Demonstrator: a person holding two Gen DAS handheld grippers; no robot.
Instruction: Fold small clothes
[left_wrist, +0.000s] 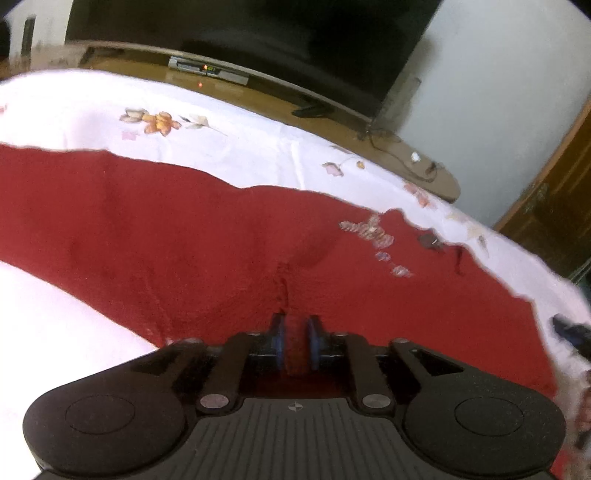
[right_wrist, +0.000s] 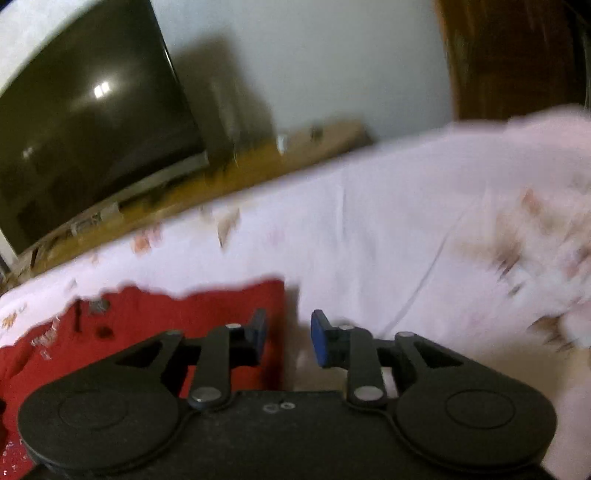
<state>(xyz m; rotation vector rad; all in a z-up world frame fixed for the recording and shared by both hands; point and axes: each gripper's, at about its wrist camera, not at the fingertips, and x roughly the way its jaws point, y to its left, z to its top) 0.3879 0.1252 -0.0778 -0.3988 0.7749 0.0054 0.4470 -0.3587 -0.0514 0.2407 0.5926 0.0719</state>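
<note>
A small red garment (left_wrist: 192, 229) with a sequin pattern lies spread on a white floral bedsheet (left_wrist: 240, 129). My left gripper (left_wrist: 296, 341) is shut on a pinched fold of the red cloth at its near edge. In the right wrist view the garment's right corner (right_wrist: 207, 317) lies at lower left. My right gripper (right_wrist: 289, 338) is open and empty, its jaws astride the garment's right edge, the left finger over red cloth and the right finger (right_wrist: 319, 339) over the sheet (right_wrist: 388, 229). This view is blurred.
Beyond the bed stands a wooden TV bench (left_wrist: 332, 122) with a dark television (right_wrist: 85, 122), a set-top box (left_wrist: 208, 69) and cables. A wooden door (left_wrist: 557, 199) is at the right. Part of the other gripper (left_wrist: 572, 334) shows at the left wrist view's right edge.
</note>
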